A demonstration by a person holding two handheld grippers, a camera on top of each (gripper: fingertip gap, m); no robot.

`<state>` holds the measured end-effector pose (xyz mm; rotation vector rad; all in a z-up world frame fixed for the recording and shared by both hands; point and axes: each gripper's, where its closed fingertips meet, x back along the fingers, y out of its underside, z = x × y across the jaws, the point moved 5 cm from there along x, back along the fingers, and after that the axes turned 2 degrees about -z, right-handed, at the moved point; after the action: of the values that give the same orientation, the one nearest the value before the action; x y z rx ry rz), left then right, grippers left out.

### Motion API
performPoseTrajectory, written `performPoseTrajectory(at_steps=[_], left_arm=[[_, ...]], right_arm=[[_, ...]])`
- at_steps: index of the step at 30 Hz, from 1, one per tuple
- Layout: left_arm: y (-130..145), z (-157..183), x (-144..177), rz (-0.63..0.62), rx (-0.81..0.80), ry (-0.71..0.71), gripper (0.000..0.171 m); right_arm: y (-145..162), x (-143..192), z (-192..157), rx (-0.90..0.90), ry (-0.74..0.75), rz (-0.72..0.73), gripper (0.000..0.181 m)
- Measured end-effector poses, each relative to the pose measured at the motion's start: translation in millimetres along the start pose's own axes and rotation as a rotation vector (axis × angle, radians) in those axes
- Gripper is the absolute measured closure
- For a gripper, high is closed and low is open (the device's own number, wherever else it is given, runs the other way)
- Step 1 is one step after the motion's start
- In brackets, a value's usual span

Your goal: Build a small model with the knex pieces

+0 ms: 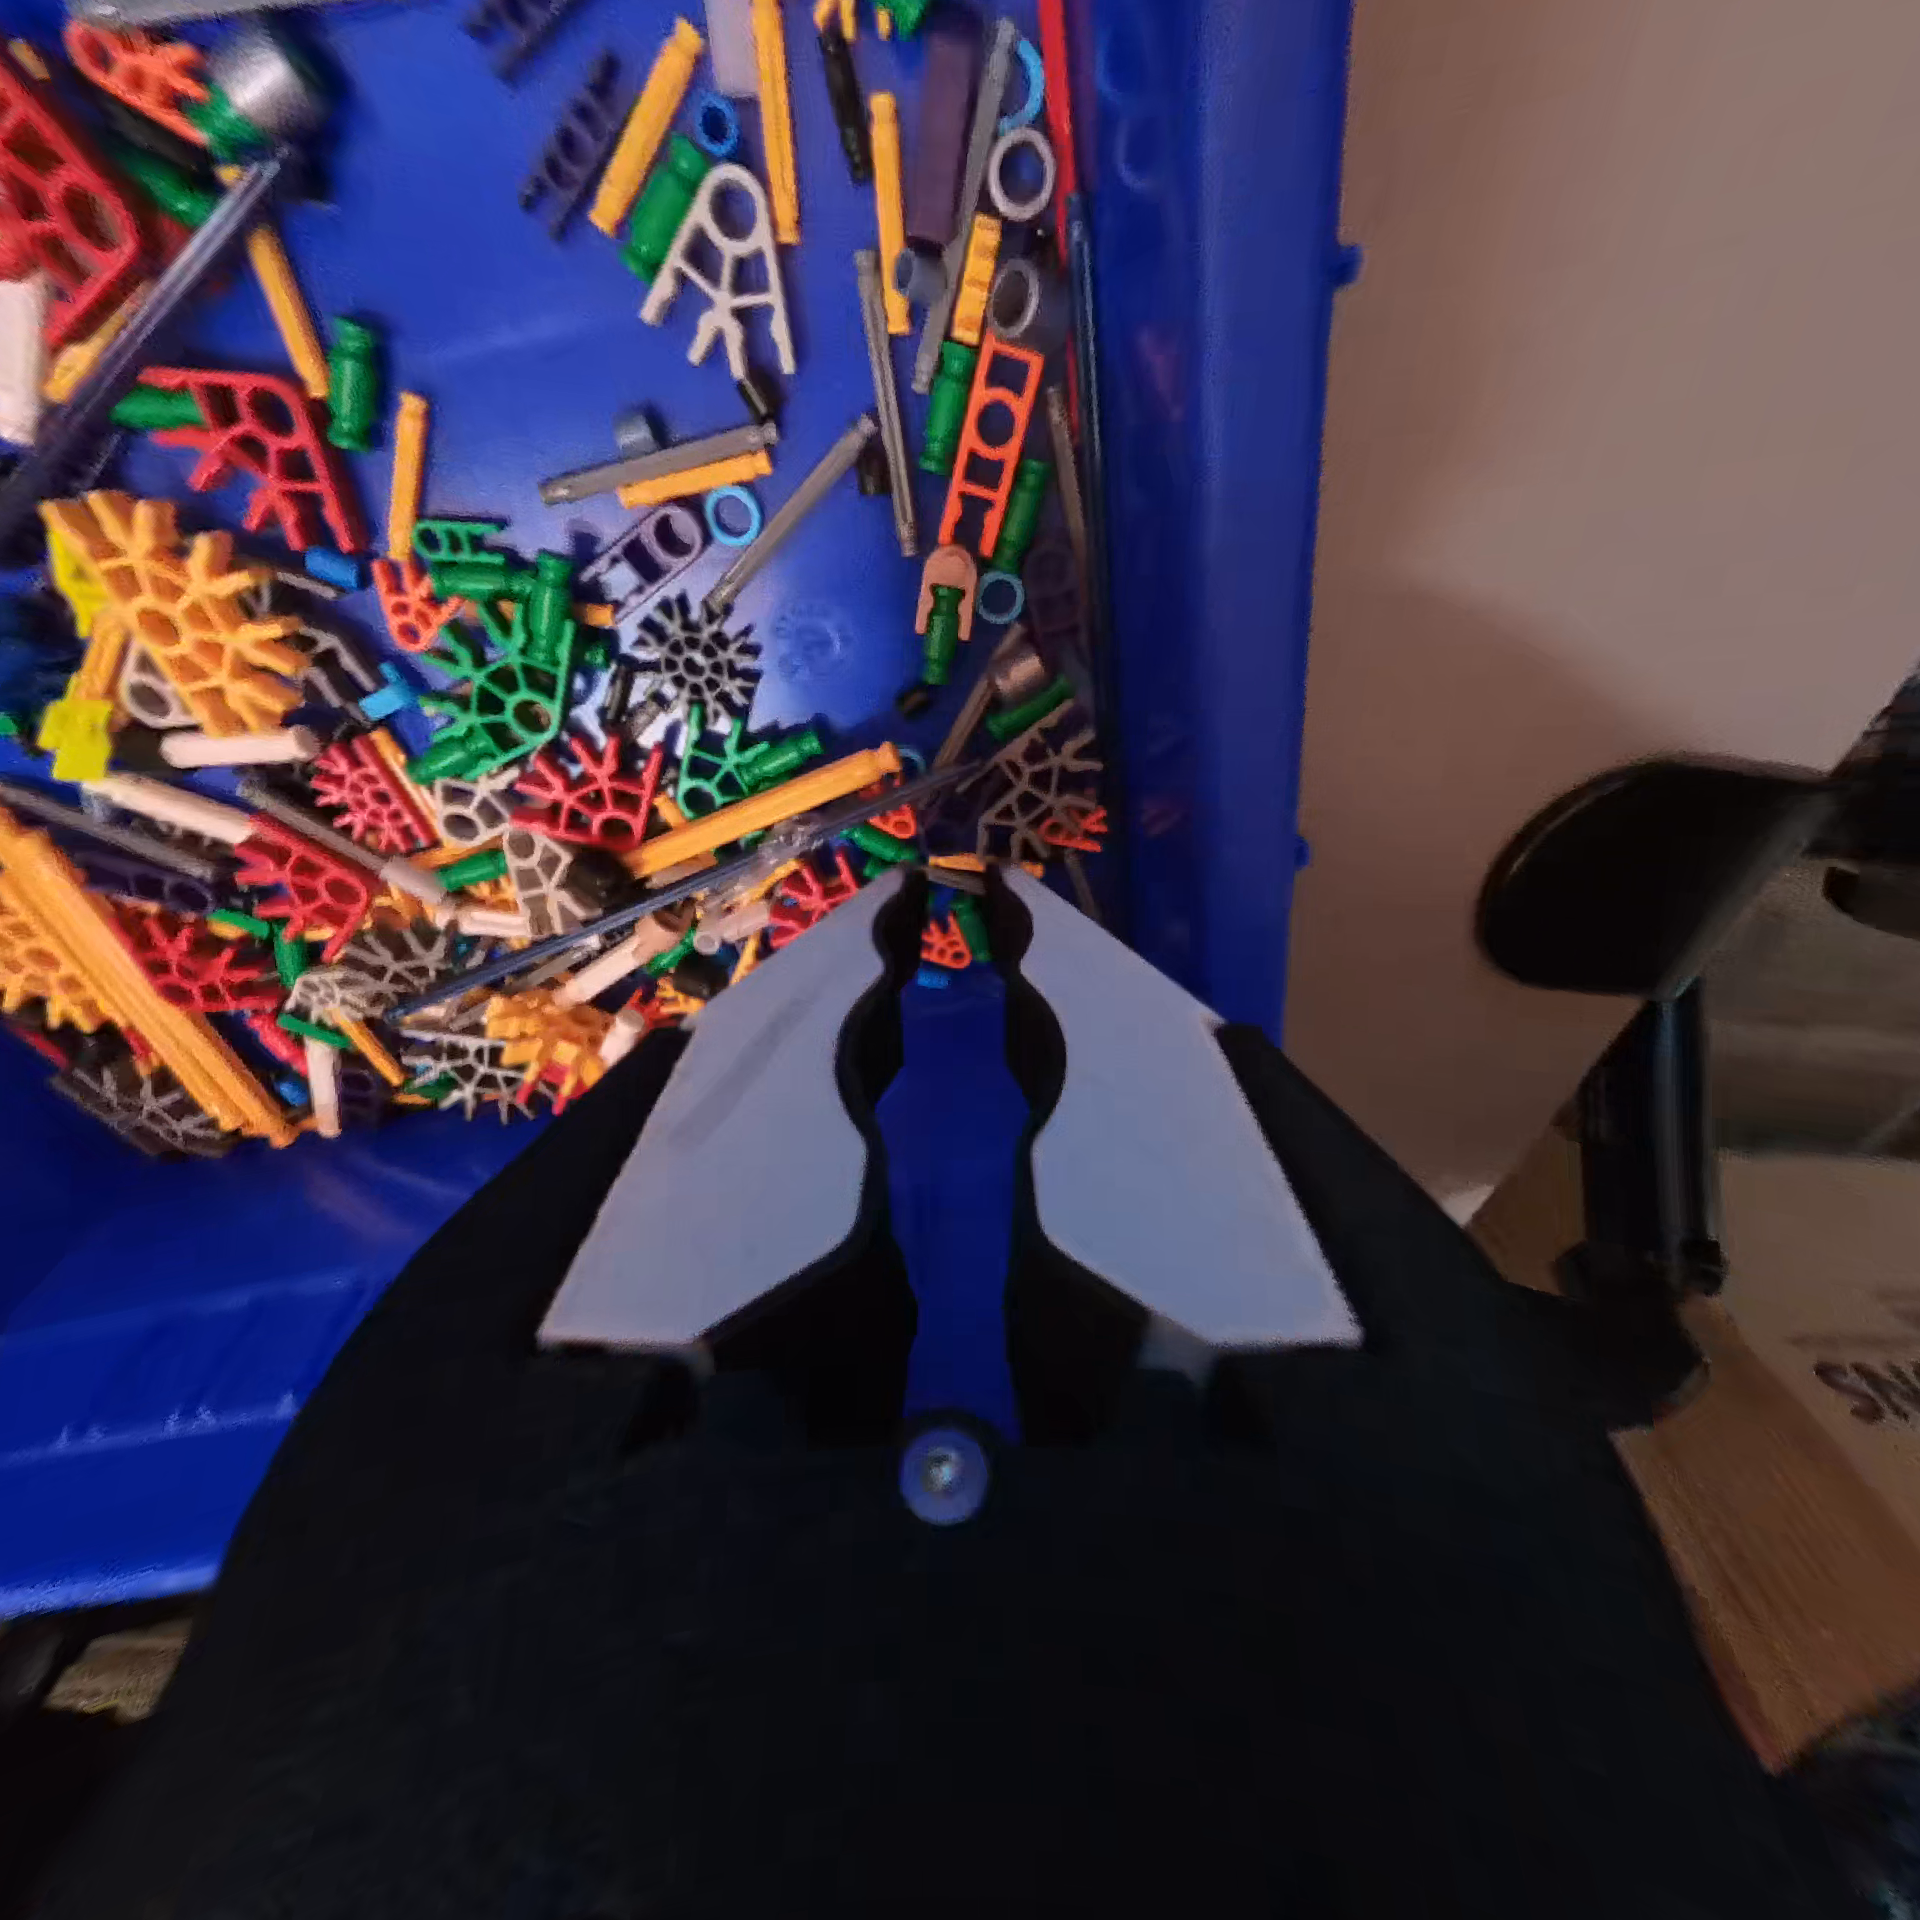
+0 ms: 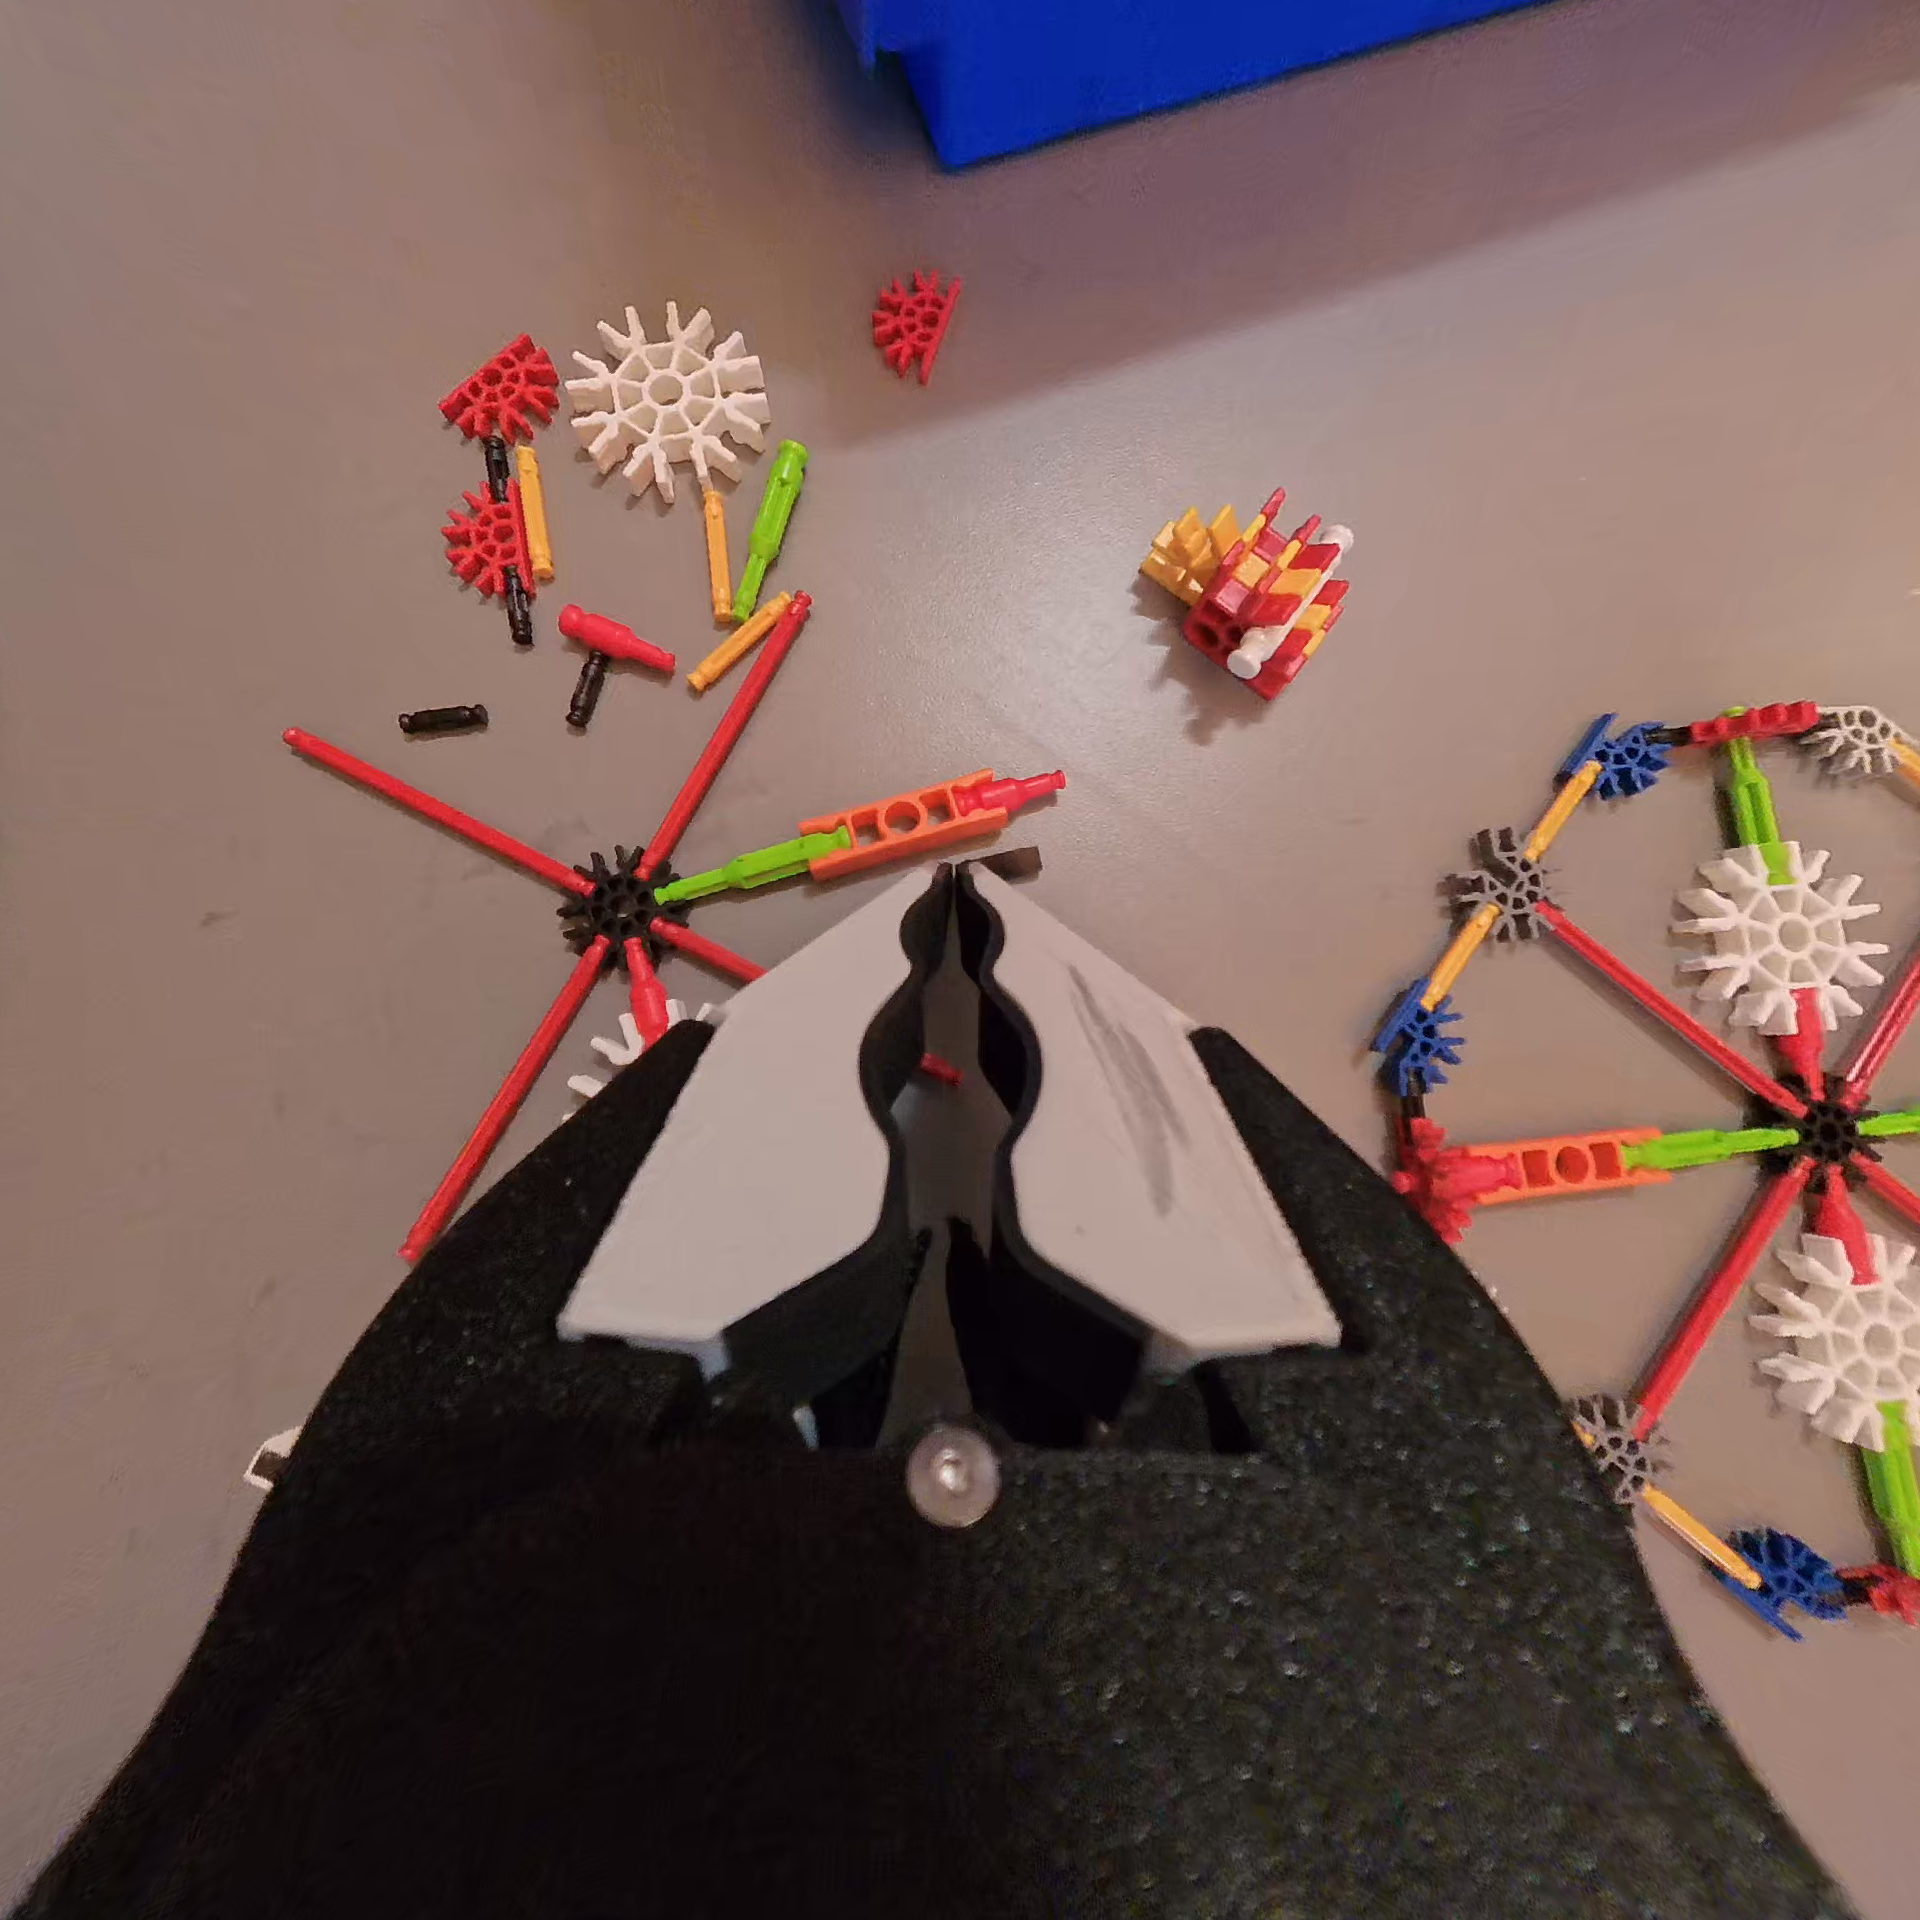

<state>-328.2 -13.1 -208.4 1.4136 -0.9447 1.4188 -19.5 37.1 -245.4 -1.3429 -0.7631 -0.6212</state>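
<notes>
Over the blue bin (image 1: 1195, 520), left gripper (image 1: 948, 883) hovering with jaws slightly apart, tips just above the heap of loose construction pieces (image 1: 468, 790) near the bin's right wall; nothing clamped between them. Lying just ahead of the tips: a long yellow rod (image 1: 764, 810) and a thin dark rod (image 1: 686, 904). Showing only in this view: the bin's contents, a black chair armrest (image 1: 1642, 873) and a cardboard box (image 1: 1849, 1382) off to the right.

Over the grey table (image 2: 1351, 416), right gripper (image 2: 954, 878) hanging with jaws together at the tips; a small dark piece (image 2: 1023, 860) peeking out just beside them, whether pinched cannot tell. Lying just ahead: an orange connector (image 2: 904, 826) joined by a green rod (image 2: 738, 873) to a black hub (image 2: 620, 900) with red rods (image 2: 717, 727) radiating. Showing only in this view: a white snowflake connector (image 2: 670, 400), red connectors (image 2: 499, 390), a red-and-yellow block cluster (image 2: 1252, 597), and a finished wheel assembly (image 2: 1766, 1122) at right. Bin appearing here only as a corner at top.
</notes>
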Motion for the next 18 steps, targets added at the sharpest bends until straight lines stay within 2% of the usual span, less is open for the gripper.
performPoseTrajectory(at_steps=[3, 5, 7, 9, 11, 13, 18], left_arm=[[-5, -5, -10, -0.018, -0.007, 0.052, 0.161], [-8, -15, -14, -0.014, 0.003, 0.036, 0.159], [-9, -36, -15, -0.005, 0.028, -0.045, 0.151], [-9, -66, -11, 0.005, 0.07, -0.212, 0.144], [-11, -85, -1, 0.063, 0.128, -0.292, 0.135], [-10, -90, 11, 0.105, 0.142, -0.319, 0.135], [0, -84, 24, 0.083, 0.118, -0.303, 0.139]], right_arm=[[0, 0, 0, -0.001, -0.001, 0.001, 0.181], [0, 0, 0, -0.001, -0.001, 0.002, 0.181], [0, 1, 0, -0.001, 0.0, 0.002, 0.181], [0, 1, 0, -0.001, 0.001, 0.002, 0.181], [0, 1, 0, -0.001, 0.001, 0.002, 0.181], [1, 1, 1, -0.003, -0.002, 0.003, 0.181], [1, 0, 1, -0.006, -0.007, 0.005, 0.181]])
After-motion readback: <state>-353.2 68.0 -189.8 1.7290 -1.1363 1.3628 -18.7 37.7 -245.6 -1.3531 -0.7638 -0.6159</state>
